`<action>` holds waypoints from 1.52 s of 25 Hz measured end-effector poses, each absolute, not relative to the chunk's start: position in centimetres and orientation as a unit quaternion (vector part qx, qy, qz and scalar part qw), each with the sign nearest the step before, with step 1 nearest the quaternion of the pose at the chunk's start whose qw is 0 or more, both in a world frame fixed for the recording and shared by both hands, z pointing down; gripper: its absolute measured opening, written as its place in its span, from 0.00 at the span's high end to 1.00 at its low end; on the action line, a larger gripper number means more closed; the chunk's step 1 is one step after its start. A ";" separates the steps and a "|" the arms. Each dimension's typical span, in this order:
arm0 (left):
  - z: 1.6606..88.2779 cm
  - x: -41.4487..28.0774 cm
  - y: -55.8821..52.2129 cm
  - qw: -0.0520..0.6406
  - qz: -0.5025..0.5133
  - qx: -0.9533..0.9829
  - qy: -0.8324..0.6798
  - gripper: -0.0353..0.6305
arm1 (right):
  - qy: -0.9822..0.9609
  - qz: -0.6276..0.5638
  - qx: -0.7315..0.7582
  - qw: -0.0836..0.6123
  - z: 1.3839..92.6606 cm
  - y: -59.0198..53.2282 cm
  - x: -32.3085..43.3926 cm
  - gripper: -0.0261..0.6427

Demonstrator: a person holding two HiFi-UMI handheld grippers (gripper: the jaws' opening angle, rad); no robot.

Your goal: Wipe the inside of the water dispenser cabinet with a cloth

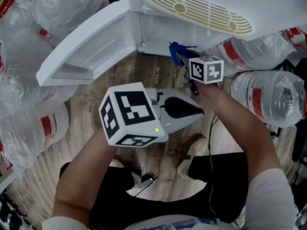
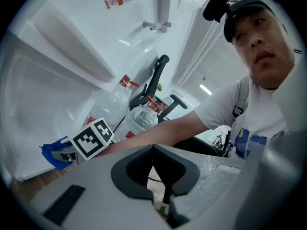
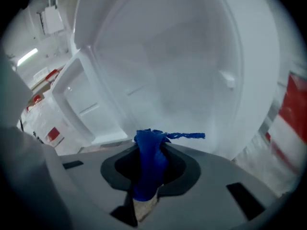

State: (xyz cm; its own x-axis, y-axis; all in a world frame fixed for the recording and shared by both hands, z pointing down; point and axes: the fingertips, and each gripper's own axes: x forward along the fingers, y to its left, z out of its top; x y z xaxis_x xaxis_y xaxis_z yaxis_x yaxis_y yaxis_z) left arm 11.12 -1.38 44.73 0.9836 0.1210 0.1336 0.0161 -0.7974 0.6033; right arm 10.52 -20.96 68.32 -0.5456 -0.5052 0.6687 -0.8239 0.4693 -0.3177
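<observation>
Between the jaws of the right claw point(image 3: 149, 150) a blue cloth point(image 3: 147, 164) is pinched tight, bunched upright with a twisted end sticking out to the right. Just ahead of it gapes the white cabinet point(image 3: 192, 71) of the water dispenser, its door point(image 1: 81, 49) swung wide to the left. The cloth sits at the cabinet's lower lip, perhaps not quite touching it, though the angle is poor. The left claw point(image 2: 153, 152) is nearer the person, its jaws pressed together on nothing, above the wooden floor point(image 1: 122, 78). A slotted cream grille point(image 1: 201, 11) shows on the dispenser above the opening. Big clear water bottles point(image 1: 271, 97) with red labels crowd both sides.
</observation>
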 end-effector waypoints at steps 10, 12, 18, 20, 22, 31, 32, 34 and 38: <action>34.7 11.1 1.1 0.296 0.053 0.954 0.003 0.95 | -0.827 0.315 0.328 0.330 58.3 -11.7 8.5 0.84; 32.2 10.7 2.1 0.297 0.061 0.953 -0.008 0.95 | -0.827 0.324 0.327 0.324 55.0 -10.3 8.2 0.84; 22.6 9.2 6.9 0.327 0.075 0.942 -0.003 0.95 | -0.833 0.318 0.315 0.323 43.6 -6.2 6.8 0.84; 18.8 8.3 8.2 0.332 0.071 0.940 -0.006 0.95 | -0.838 0.312 0.305 0.327 39.5 -4.6 5.7 0.84; 14.8 7.5 9.7 0.336 0.066 0.940 -0.006 0.95 | -0.841 0.309 0.296 0.330 35.1 -3.0 4.7 0.84; -3.7 3.3 18.4 0.324 0.079 0.942 0.041 0.95 | -0.842 0.311 0.311 0.313 14.9 6.4 1.7 0.84; -5.1 3.0 19.6 0.323 0.081 0.942 0.046 0.95 | -0.843 0.308 0.312 0.312 13.2 7.7 1.5 0.84; -7.6 2.6 21.9 0.319 0.082 0.943 0.049 0.95 | -0.847 0.299 0.312 0.310 10.2 9.8 1.3 0.84; -11.4 2.7 26.2 0.305 0.073 0.949 0.038 0.95 | -0.855 0.295 0.313 0.288 5.3 13.9 1.7 0.84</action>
